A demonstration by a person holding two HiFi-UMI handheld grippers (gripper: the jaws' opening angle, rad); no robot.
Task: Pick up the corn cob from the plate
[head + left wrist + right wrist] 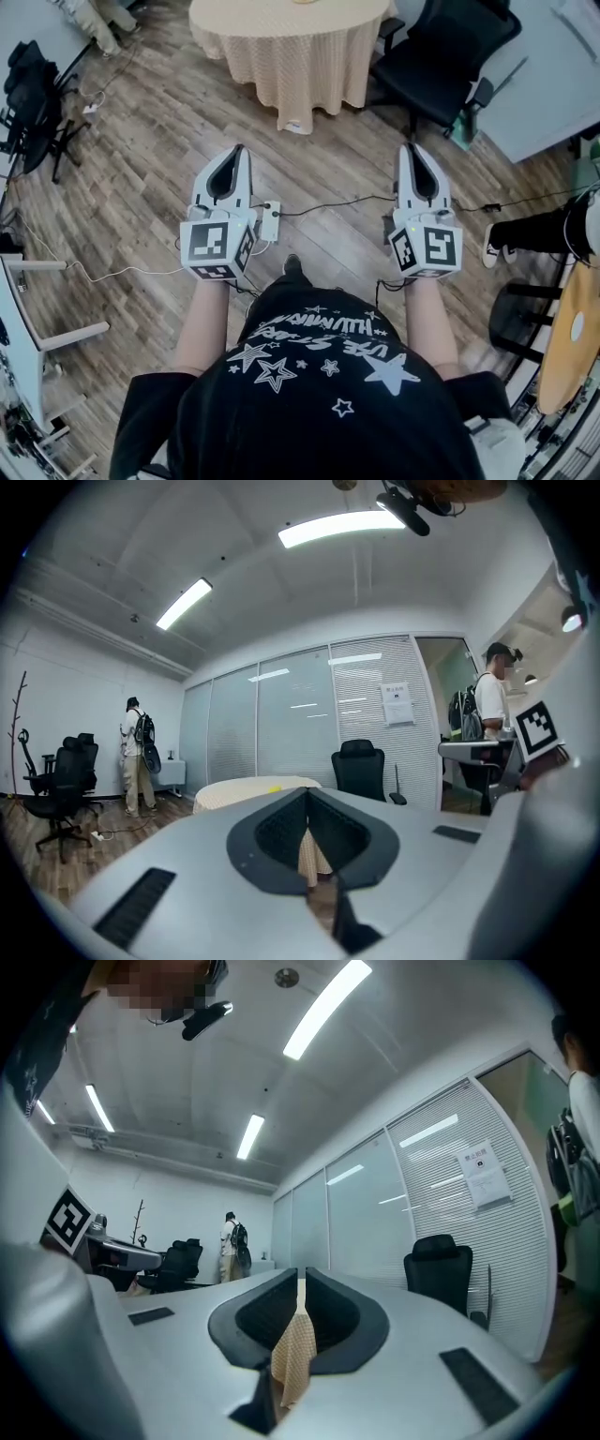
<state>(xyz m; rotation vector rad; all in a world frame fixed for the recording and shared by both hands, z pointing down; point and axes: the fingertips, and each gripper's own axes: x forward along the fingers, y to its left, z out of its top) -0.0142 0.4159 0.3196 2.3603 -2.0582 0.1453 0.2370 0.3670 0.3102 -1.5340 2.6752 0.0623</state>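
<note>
No plate and no corn cob can be made out for certain. A small yellow thing (274,787) lies on the round table (291,47) with the beige cloth, too small to identify. In the head view the table stands ahead of me across the wooden floor, well beyond both grippers. My left gripper (238,150) is held level with its jaws meeting at the tips and nothing between them. My right gripper (409,148) is level and shut too, empty. Each gripper view looks along its closed jaws, the left gripper (307,792) and the right gripper (300,1274), toward the table.
A black office chair (441,56) stands right of the table, and another dark chair (33,94) is at the far left. A power strip (270,220) and cables lie on the floor between the grippers. A person's legs (534,230) reach in at right. A person with a backpack (139,757) stands far off.
</note>
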